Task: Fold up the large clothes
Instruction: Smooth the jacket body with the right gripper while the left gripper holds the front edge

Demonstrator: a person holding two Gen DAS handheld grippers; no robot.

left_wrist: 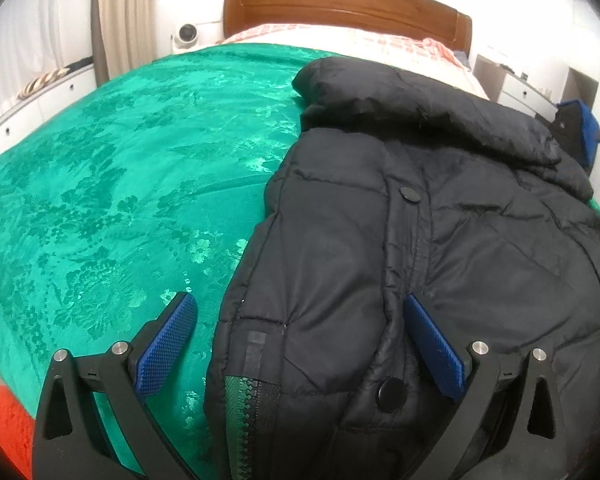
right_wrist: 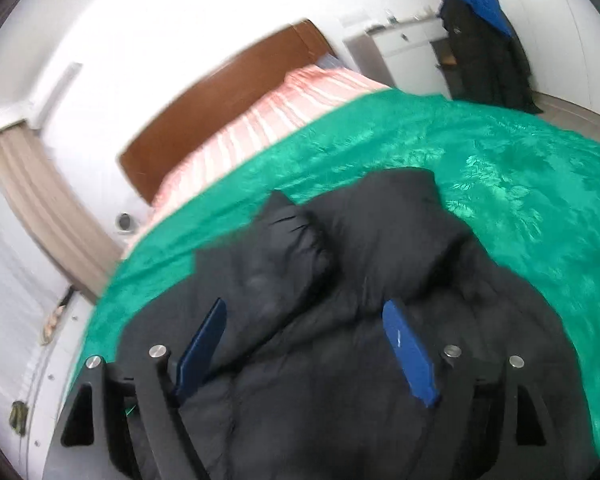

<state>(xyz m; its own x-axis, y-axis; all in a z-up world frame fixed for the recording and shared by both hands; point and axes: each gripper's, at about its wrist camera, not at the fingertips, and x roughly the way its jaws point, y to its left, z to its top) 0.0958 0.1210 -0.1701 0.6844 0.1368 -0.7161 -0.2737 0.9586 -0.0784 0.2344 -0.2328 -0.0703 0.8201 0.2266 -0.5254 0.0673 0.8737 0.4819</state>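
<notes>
A large black puffer jacket (left_wrist: pixel 440 220) lies on the green bedspread (left_wrist: pixel 120 168), zipper and snap buttons up, its hood bunched at the far end. My left gripper (left_wrist: pixel 300 308) is open and empty, its jaws straddling the jacket's near left edge by the zipper. In the right wrist view the jacket (right_wrist: pixel 340 260) lies folded in on itself on the bedspread (right_wrist: pixel 500 184). My right gripper (right_wrist: pixel 304 312) is open and empty just above the jacket's middle. The right gripper also shows in the left wrist view (left_wrist: pixel 580 132) at the far right edge.
A wooden headboard (left_wrist: pixel 340 4) and a pink-and-white pillow (left_wrist: pixel 400 46) lie beyond the jacket. White cabinets (right_wrist: pixel 404 52) and dark hanging clothes (right_wrist: pixel 484 48) stand to the right of the bed. A curtain (left_wrist: pixel 116 16) hangs at the left. A red patch (left_wrist: pixel 4 428) shows at the near left.
</notes>
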